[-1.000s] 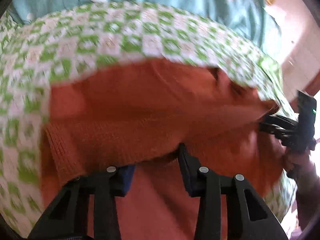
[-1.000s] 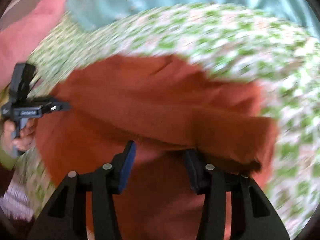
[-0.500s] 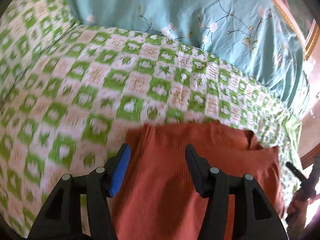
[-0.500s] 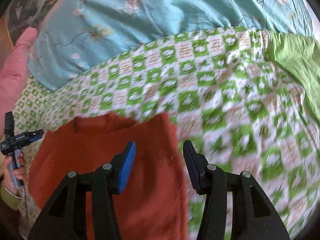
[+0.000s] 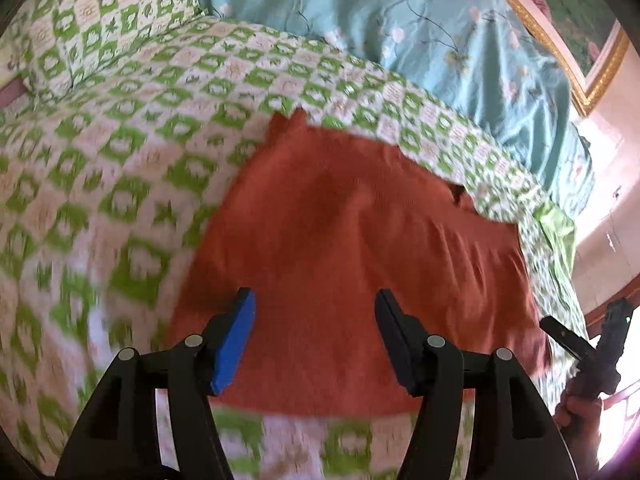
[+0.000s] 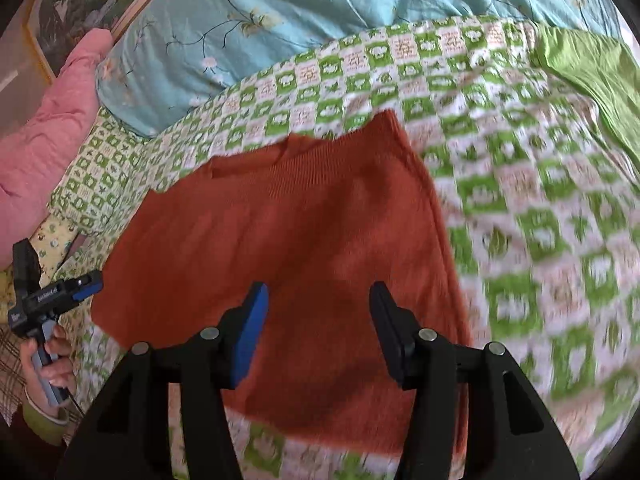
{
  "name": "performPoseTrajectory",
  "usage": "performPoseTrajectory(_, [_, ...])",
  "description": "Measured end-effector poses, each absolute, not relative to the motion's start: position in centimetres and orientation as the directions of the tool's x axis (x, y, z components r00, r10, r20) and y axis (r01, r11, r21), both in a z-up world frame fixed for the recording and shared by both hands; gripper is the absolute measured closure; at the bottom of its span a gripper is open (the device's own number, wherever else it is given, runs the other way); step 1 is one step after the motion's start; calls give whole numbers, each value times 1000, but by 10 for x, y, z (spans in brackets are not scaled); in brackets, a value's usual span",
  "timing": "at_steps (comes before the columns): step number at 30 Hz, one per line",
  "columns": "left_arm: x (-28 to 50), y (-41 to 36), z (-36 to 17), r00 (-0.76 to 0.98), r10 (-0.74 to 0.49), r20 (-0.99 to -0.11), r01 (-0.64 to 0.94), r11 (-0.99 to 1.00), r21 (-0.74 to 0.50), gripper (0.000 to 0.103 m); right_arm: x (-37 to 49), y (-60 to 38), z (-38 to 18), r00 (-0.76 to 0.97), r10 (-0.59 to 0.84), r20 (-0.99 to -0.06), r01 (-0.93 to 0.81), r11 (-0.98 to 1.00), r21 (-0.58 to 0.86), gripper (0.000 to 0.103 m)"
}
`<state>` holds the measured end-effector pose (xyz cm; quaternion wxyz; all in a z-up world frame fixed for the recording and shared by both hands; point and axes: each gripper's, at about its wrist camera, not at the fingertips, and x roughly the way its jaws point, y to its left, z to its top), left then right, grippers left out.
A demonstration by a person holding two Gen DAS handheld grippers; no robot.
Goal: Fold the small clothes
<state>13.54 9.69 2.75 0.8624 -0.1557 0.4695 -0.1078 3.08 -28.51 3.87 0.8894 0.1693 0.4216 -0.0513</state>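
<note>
An orange-red knit sweater (image 5: 352,240) lies folded flat on the green-and-white checked bedspread (image 5: 120,160); it also shows in the right wrist view (image 6: 280,240), ribbed neckline at its far edge. My left gripper (image 5: 314,320) is open and empty, above the sweater's near part. My right gripper (image 6: 318,312) is open and empty, above the sweater's near right part. The right gripper appears at the right edge of the left wrist view (image 5: 580,344), the left gripper at the left edge of the right wrist view (image 6: 52,292).
A light blue floral quilt (image 6: 320,20) lies along the far side of the bed. A pink padded cloth (image 6: 48,120) sits far left. A plain green cloth (image 6: 592,68) lies far right. A framed picture (image 5: 568,12) hangs behind.
A second ago both grippers held the sweater's folded edge. They have let go, opened and pulled back toward me; the sweater now lies flat on the bedspread.
</note>
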Motion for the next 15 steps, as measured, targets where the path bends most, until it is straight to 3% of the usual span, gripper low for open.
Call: performPoseTrajectory(15, [69,108,4,521,-322,-790,-83,902,-423,38,-21,-249,28,630,102,-770,244,915,321,46])
